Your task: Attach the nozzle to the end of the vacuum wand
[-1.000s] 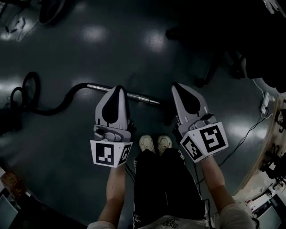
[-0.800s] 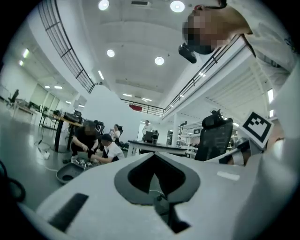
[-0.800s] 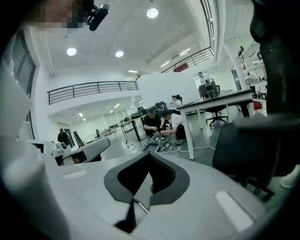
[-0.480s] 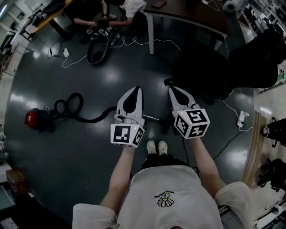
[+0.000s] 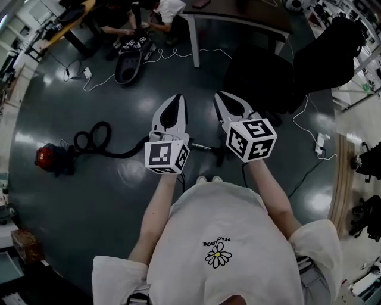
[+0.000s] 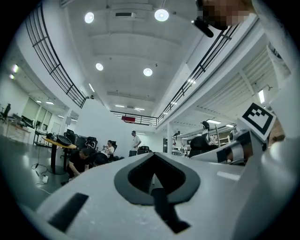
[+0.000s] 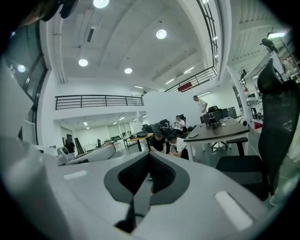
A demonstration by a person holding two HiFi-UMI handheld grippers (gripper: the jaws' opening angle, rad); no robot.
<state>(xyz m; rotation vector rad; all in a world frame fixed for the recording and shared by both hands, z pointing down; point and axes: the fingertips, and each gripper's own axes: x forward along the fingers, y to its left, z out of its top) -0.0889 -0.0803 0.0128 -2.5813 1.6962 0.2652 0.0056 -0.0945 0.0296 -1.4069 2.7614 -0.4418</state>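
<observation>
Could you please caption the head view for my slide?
Person holds left claw and right claw, both shut and empty, above the vacuum wand on the floor.

Vacuum wand [image 5: 200,146] mostly hidden behind left gripper [image 5: 176,100], only its tip showing, dark shape [image 5: 219,157] beside it too dim to name

Bare floor [image 5: 77,202] leftward, black chair [image 5: 262,77] and desk [image 5: 238,18] ahead

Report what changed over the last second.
The person stood up, lifting both grippers away from the floor: the left gripper and right gripper are now high above the wand. Nothing was gripped or released. Both grippers stayed shut and empty; the wand and hose lie on the floor as before.
</observation>
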